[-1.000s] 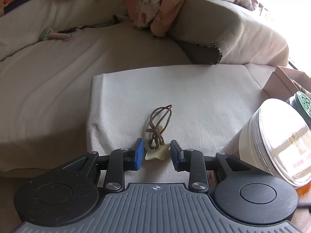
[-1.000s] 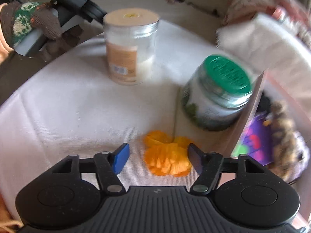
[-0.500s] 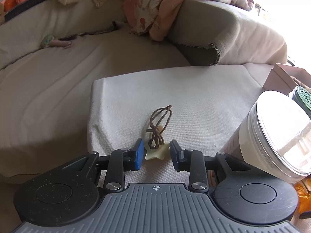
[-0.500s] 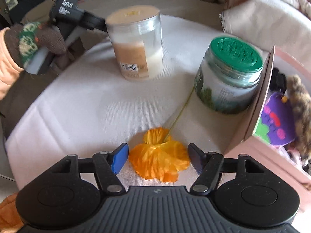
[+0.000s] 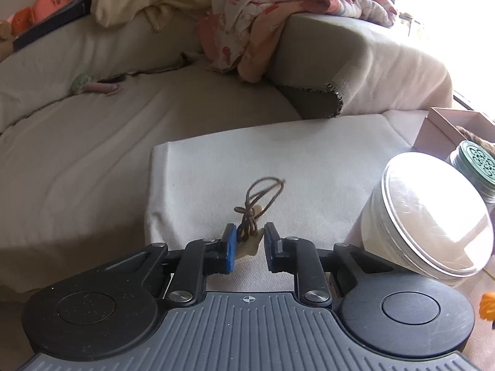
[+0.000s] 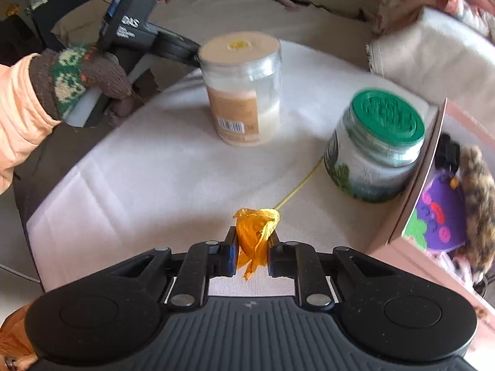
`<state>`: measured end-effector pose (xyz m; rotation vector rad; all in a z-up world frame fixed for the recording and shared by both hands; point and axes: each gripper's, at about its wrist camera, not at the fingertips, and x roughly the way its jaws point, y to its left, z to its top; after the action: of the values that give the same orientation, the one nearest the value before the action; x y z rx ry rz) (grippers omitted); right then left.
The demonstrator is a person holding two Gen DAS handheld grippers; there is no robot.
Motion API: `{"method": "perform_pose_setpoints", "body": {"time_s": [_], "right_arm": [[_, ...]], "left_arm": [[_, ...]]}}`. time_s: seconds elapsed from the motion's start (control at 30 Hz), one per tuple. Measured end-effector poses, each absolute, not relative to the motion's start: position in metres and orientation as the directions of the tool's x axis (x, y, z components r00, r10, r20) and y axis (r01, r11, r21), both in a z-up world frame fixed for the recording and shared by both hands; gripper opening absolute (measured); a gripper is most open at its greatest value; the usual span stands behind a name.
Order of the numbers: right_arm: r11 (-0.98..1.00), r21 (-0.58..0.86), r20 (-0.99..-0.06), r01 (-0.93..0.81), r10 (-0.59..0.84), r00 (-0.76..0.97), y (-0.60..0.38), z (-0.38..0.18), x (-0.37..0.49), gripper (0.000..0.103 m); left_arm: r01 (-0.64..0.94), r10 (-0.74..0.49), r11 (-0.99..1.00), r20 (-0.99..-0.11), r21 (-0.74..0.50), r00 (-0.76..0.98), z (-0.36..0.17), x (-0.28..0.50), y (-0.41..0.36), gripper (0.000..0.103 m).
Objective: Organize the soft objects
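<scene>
- Orange fabric flower (image 6: pixel 255 241): one, pinched between the jaws of the right gripper (image 6: pixel 252 255), petals crushed together; its thin yellow-green stem (image 6: pixel 297 187) trails toward the green-lidded jar. Half a second ago the jaws stood wide with the bloom spread flat between them.
- Pale star-shaped charm (image 5: pixel 249 244) on a brown cord (image 5: pixel 258 198): one, between the jaws of the left gripper (image 5: pixel 249 245), which have narrowed onto it since the earlier frame; the cord loops out ahead.
- Counter (image 6: pixel 161 167): white cloth cover, creased, carrying both items and the jars.
- Jars: two. Clear jar (image 6: pixel 243 92) with tan lid and barcode label, mid-counter; glass jar with green lid (image 6: pixel 377 145) just beside the box.
- Pink cardboard box (image 6: pixel 414 185): one, at the counter's right edge, holding a purple felt piece (image 6: pixel 441 219) and a furry brown item (image 6: pixel 478 204).
- Room: beige sofa (image 5: pixel 108 142) behind the counter, with heaped cream and floral fabrics (image 5: pixel 263 15).
- Gloved hand (image 6: pixel 80 77): one, patterned knit, on the left gripper's handle.
</scene>
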<state>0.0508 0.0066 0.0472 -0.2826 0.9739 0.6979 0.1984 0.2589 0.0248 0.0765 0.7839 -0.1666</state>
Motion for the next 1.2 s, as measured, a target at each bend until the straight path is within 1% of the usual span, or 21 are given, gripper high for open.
{"method": "perform_pose_setpoints", "body": {"time_s": [0.17, 0.27, 0.5, 0.53, 0.57, 0.6, 0.67, 0.7, 0.8, 0.83, 0.93, 0.97, 1.07, 1.2], "right_arm": [[0.741, 0.079, -0.816, -0.666, 0.432, 0.384, 0.007, 0.054, 0.051, 0.017], [0.735, 0.075, -0.823, -0.674, 0.428, 0.374, 0.006, 0.049, 0.048, 0.017], [0.747, -0.025, -0.843, -0.664, 0.341, 0.416, 0.009, 0.024, 0.046, 0.018], [0.751, -0.024, -0.845, -0.66, 0.338, 0.415, 0.009, 0.022, 0.047, 0.02], [0.756, -0.018, -0.84, -0.654, 0.343, 0.42, 0.008, 0.022, 0.049, 0.027], [0.761, -0.017, -0.84, -0.649, 0.342, 0.422, 0.008, 0.021, 0.05, 0.032], [0.768, -0.009, -0.84, -0.64, 0.342, 0.422, 0.008, 0.019, 0.054, 0.056], [0.772, 0.002, -0.842, -0.635, 0.345, 0.416, 0.007, 0.018, 0.055, 0.06], [0.776, 0.014, -0.834, -0.631, 0.357, 0.42, 0.007, 0.015, 0.053, 0.063], [0.776, 0.013, -0.833, -0.63, 0.357, 0.423, 0.007, 0.015, 0.053, 0.064], [0.772, 0.018, -0.83, -0.636, 0.365, 0.421, 0.007, 0.013, 0.051, 0.071], [0.77, 0.015, -0.829, -0.638, 0.366, 0.423, 0.007, 0.013, 0.049, 0.073], [0.767, 0.015, -0.827, -0.642, 0.371, 0.423, 0.009, 0.012, 0.047, 0.078], [0.764, 0.018, -0.822, -0.645, 0.378, 0.425, 0.011, 0.011, 0.045, 0.083]], "left_arm": [[0.18, -0.124, 0.984, -0.729, -0.002, 0.673, 0.02, 0.198, 0.259, 0.022], [0.185, -0.128, 0.983, -0.732, -0.004, 0.669, 0.017, 0.198, 0.259, 0.023], [0.178, -0.134, 0.984, -0.737, -0.019, 0.663, 0.016, 0.197, 0.261, 0.024], [0.175, -0.133, 0.984, -0.736, -0.02, 0.663, 0.016, 0.197, 0.261, 0.024], [0.179, -0.133, 0.984, -0.735, -0.016, 0.665, 0.015, 0.197, 0.261, 0.024], [0.19, -0.13, 0.982, -0.733, -0.001, 0.668, 0.015, 0.195, 0.259, 0.023], [0.213, -0.12, 0.976, -0.728, 0.036, 0.675, 0.013, 0.193, 0.255, 0.023], [0.224, -0.119, 0.973, -0.724, 0.051, 0.679, 0.013, 0.192, 0.253, 0.023], [0.268, -0.14, 0.961, -0.717, 0.067, 0.683, 0.011, 0.188, 0.253, 0.026], [0.279, -0.155, 0.959, -0.716, 0.057, 0.68, 0.011, 0.188, 0.255, 0.027], [0.288, -0.18, 0.957, -0.722, 0.029, 0.668, 0.015, 0.185, 0.26, 0.027], [0.285, -0.17, 0.958, -0.721, 0.04, 0.672, 0.017, 0.183, 0.26, 0.028], [0.267, -0.109, 0.957, -0.708, 0.116, 0.698, 0.021, 0.174, 0.257, 0.028], [0.286, -0.112, 0.95, -0.722, 0.124, 0.683, 0.016, 0.17, 0.254, 0.028]]}}
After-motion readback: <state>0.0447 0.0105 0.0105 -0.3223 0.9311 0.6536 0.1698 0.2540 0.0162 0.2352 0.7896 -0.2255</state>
